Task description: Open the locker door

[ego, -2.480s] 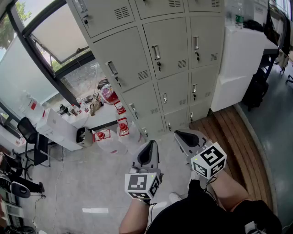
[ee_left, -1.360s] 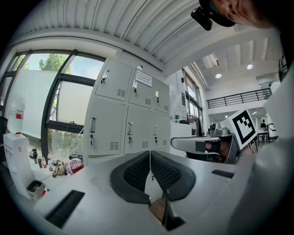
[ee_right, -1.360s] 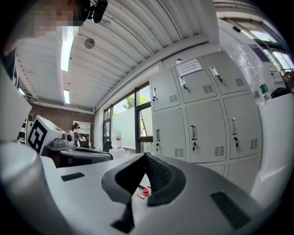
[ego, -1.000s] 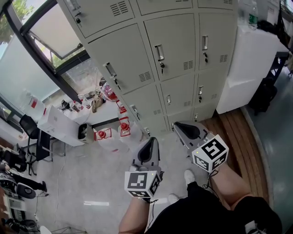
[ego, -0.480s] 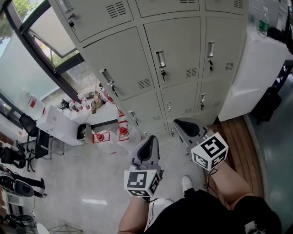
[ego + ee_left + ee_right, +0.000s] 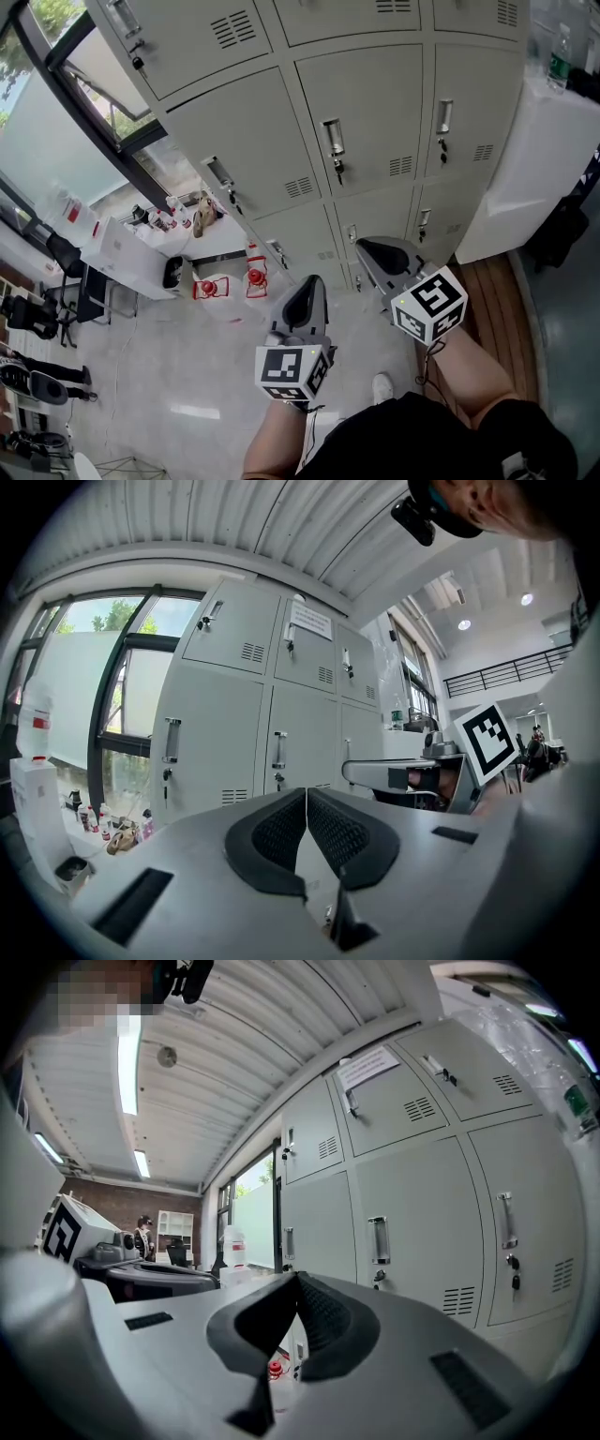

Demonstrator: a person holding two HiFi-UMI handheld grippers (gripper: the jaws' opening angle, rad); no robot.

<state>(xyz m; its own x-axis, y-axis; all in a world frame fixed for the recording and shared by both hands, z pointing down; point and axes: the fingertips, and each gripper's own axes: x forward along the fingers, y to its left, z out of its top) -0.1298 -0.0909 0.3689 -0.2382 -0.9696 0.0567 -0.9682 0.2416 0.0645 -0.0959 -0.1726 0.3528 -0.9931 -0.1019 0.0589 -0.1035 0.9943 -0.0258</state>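
Observation:
A bank of grey lockers point(image 6: 281, 122) stands ahead, all doors closed. The middle door point(image 6: 366, 122) has a metal handle point(image 6: 333, 138) with a key point(image 6: 338, 169) under it. My left gripper point(image 6: 309, 281) and right gripper point(image 6: 367, 246) are held level side by side, short of the lockers and touching nothing. Both are shut and empty: the pads meet in the left gripper view point(image 6: 307, 791) and in the right gripper view point(image 6: 296, 1277). Door handles point(image 6: 277, 750) point(image 6: 379, 1239) show straight ahead of each.
A white cabinet point(image 6: 534, 169) with a bottle point(image 6: 560, 45) on top stands right of the lockers, on a wooden platform point(image 6: 487, 281). A window point(image 6: 56, 122), a white box point(image 6: 122, 253) and red-capped containers point(image 6: 253, 277) are at the left.
The lockers have grown larger and closer in the head view. Both grippers have travelled toward them together, still shut.

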